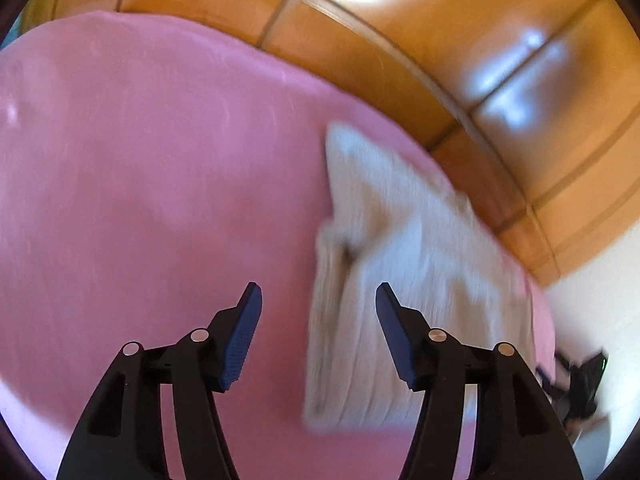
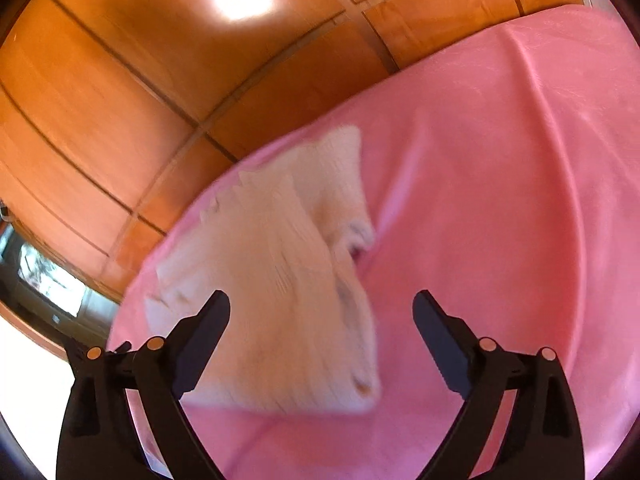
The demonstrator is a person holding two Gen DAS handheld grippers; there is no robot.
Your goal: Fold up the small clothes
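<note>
A small cream ribbed garment [image 1: 400, 272] lies folded on a pink sheet [image 1: 140, 168], near the sheet's far right edge in the left wrist view. My left gripper [image 1: 319, 300] hovers open above the garment's left edge, its blue pads apart and nothing gripped between them. The right wrist view shows the same garment [image 2: 280, 288] on the pink sheet [image 2: 500, 200], blurred by motion. Open wide, my right gripper [image 2: 321, 308] stands over the garment's near right part, and its black fingers [image 2: 444, 336] do not press on the cloth.
Orange tiled floor [image 1: 400, 48] lies beyond the sheet's edge in both views. A dark object [image 1: 580, 384] sits at the far right by a white wall. A dark glass-fronted piece of furniture [image 2: 44, 288] stands at the left of the right wrist view.
</note>
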